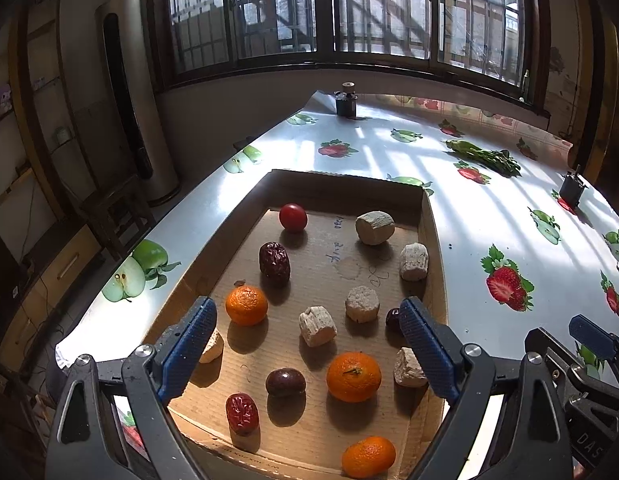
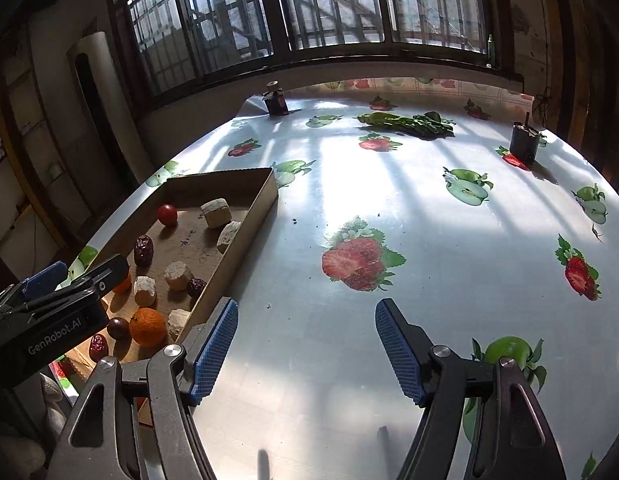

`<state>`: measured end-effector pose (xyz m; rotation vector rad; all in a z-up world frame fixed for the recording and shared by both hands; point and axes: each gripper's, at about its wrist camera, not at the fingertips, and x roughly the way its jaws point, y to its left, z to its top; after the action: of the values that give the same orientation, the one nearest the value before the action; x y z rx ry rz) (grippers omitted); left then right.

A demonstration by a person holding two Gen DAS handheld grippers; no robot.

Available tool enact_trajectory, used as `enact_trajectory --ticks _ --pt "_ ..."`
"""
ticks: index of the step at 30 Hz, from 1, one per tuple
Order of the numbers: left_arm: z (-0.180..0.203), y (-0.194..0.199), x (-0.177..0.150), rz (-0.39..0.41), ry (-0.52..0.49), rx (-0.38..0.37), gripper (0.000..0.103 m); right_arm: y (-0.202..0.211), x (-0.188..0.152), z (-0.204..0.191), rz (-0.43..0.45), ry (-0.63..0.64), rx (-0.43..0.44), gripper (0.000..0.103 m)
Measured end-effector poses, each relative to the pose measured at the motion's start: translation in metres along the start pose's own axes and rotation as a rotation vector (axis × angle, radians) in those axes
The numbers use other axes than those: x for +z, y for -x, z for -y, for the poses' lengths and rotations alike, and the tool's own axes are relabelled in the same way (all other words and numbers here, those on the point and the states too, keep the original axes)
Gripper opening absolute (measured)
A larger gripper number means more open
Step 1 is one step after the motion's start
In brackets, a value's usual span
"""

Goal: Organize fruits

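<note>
The fruits lie loose in a shallow cardboard tray at the left of the counter, mixed with pale chunky blocks: three oranges, one at mid-left, one near and one at the near rim; a red tomato far left, wrinkled dates, and a dark round fruit. The left gripper hangs over the near half of the tray with its jaws spread wide and nothing between them; the right gripper hovers over bare counter just right of the tray, also wide and empty. Whether sorting is early or nearly done cannot be judged, since no grouping shows. For any pick, come straight down on one fruit, centring the jaws so a neighbouring block is not nudged; round fruit may roll. The tray's raised right wall wants a clear lift over it; the sunlit counter to the right offers broad open room, with greens and two small dark objects only at the far edge
</note>
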<state>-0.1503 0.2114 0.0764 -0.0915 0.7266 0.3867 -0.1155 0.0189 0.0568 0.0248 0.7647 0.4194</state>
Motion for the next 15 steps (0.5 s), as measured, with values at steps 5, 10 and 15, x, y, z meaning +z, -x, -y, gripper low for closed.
enact_trajectory --ticks 5,10,15 --pt "-0.002 -0.004 -0.003 -0.011 0.01 -0.008 0.092 -0.004 -0.002 -0.003 -0.012 0.006 -0.004 0.076" --pt "-0.004 -0.006 -0.003 -0.013 0.017 -0.013 0.092 -0.005 -0.002 -0.008 -0.016 0.019 -0.011 0.076" --pt "-0.01 0.003 -0.003 0.035 0.04 0.011 0.092 -0.005 -0.004 -0.015 -0.017 0.037 -0.017 0.077"
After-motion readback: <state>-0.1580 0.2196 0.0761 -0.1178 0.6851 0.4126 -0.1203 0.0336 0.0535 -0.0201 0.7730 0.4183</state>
